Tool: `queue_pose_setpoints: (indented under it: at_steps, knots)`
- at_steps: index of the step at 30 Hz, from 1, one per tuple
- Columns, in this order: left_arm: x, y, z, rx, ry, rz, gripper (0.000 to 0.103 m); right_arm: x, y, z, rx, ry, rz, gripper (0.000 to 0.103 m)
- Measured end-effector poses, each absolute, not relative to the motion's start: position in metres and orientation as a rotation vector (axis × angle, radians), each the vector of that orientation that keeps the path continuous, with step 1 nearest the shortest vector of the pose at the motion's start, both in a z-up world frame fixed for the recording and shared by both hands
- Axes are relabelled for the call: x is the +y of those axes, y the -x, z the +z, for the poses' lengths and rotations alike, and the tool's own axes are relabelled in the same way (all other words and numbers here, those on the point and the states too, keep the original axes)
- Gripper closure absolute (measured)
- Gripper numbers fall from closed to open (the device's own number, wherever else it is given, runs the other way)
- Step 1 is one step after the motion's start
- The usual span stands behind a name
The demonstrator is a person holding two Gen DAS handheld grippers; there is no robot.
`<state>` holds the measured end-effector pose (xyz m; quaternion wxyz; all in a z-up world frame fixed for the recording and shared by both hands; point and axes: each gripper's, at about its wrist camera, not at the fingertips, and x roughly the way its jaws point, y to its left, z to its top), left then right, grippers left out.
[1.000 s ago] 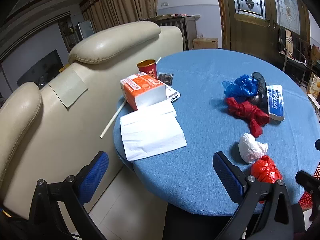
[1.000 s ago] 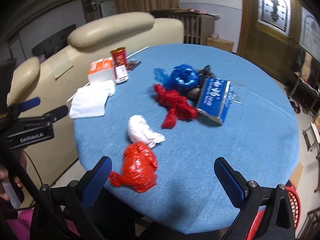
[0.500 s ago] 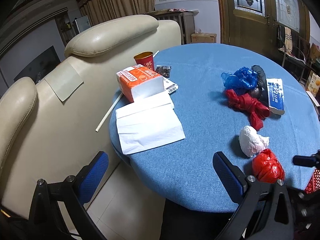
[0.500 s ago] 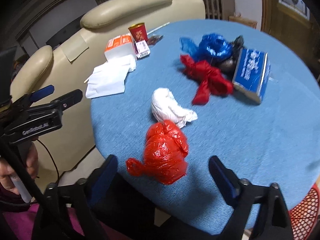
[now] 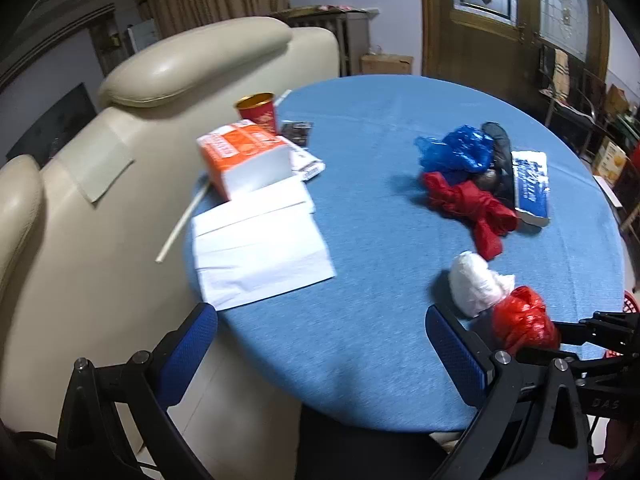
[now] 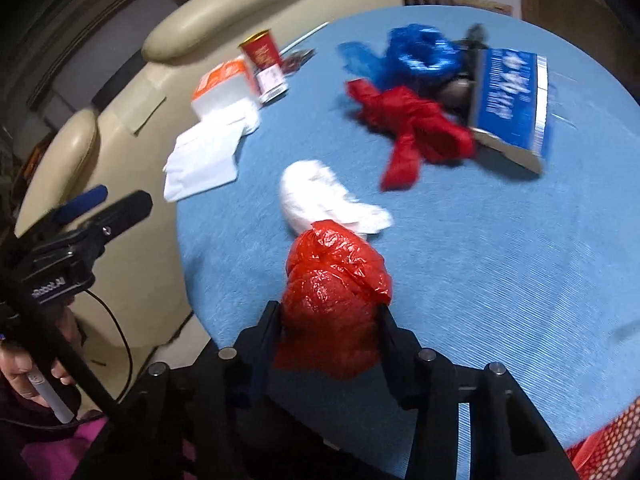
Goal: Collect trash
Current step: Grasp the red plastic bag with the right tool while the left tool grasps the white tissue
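A crumpled red plastic bag point(image 6: 332, 288) lies at the near edge of the round blue table point(image 6: 500, 248). My right gripper point(image 6: 328, 316) is shut on this bag, one finger at each side. In the left wrist view the bag point(image 5: 520, 320) sits by the right gripper's fingers. A white crumpled bag point(image 6: 320, 196) lies just behind it. A knotted red bag point(image 6: 412, 128), a blue bag point(image 6: 416, 52) and a blue packet point(image 6: 508, 96) lie farther back. My left gripper point(image 5: 320, 344) is open and empty, off the table's near left edge.
An orange tissue pack point(image 5: 240, 156), white paper sheets point(image 5: 260, 248), a red cup point(image 5: 258, 112) and a straw point(image 5: 182, 220) sit at the table's left side. A cream leather sofa point(image 5: 100, 200) stands against the table. A red mesh basket point(image 6: 600, 452) is at the lower right.
My right gripper has moved forward and down onto the red bag and closed on it. The left gripper has drifted slightly; the table items stay put.
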<state>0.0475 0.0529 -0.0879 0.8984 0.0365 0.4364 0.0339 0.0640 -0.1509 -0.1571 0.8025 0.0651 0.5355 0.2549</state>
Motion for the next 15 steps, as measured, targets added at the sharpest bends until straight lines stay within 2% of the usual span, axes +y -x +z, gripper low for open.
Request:
queue_pose_setpoints:
  at_steps: [8,10,12,15]
  knots:
    - [0.003,-0.085,-0.111,0.998,-0.071,-0.087,0.000,-0.196,-0.060,-0.150,1.107,-0.196,0.435,0.054]
    - [-0.005,-0.093,-0.118,1.018,-0.052,-0.129,0.005,-0.200,-0.060,-0.151,1.100,-0.196,0.425,0.054]
    - [-0.012,-0.099,-0.124,1.048,-0.031,-0.167,0.024,-0.206,-0.059,-0.153,1.097,-0.208,0.419,0.054]
    - [-0.021,-0.105,-0.133,1.088,-0.013,-0.218,0.040,-0.216,-0.060,-0.158,1.094,-0.228,0.408,0.054]
